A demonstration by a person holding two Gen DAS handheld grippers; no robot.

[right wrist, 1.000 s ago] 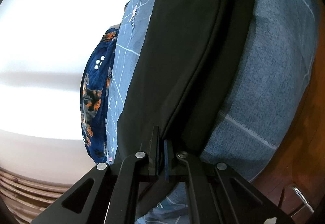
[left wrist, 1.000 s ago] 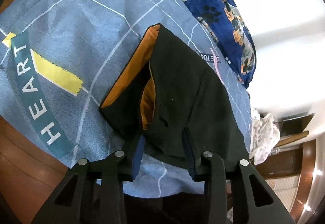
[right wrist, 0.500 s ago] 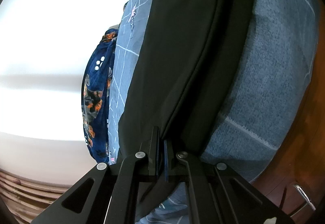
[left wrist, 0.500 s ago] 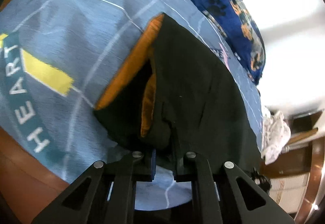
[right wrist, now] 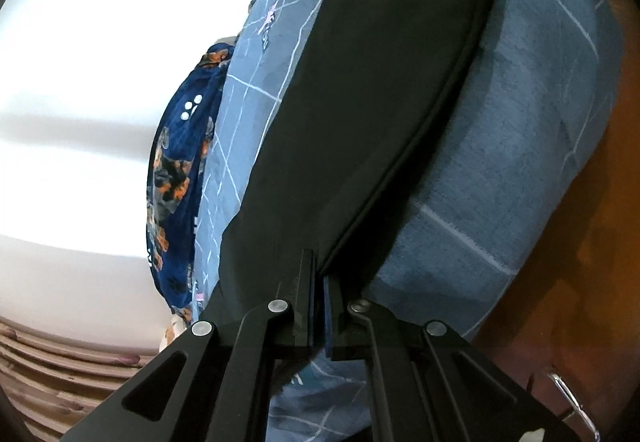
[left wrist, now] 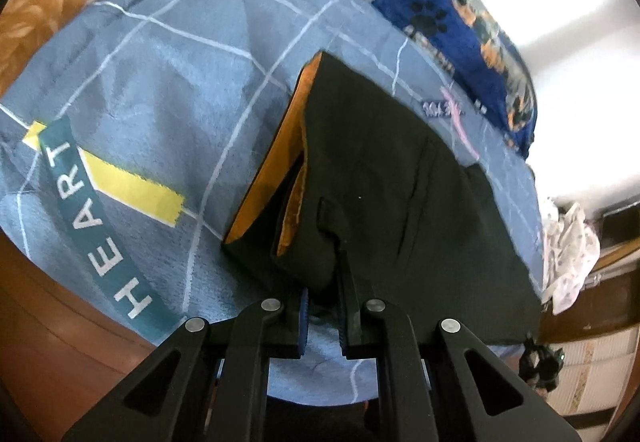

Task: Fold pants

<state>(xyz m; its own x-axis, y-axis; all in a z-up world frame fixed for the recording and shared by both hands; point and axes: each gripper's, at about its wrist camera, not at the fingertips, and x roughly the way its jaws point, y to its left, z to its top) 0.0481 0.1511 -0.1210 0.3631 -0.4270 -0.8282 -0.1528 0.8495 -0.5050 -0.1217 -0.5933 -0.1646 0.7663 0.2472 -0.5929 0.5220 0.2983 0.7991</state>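
Pants (left wrist: 380, 177), black with orange lining, lie along the near edge of a blue bedspread (left wrist: 160, 89). Left view: the left gripper (left wrist: 322, 294) has just closed and is clamped on the waistband corner, presumably to lift that end. Right view: the right gripper (right wrist: 318, 274) is pinched on the pants' leg end, both layers apparently caught, though the dark fabric obscures this.

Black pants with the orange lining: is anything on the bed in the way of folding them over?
Nothing visible. The black pants with orange lining lie alone on the blue grid-patterned bedspread; both tongs, left and right, already pinch their near edge. The navy dog-print blanket sits beyond, along the far side.
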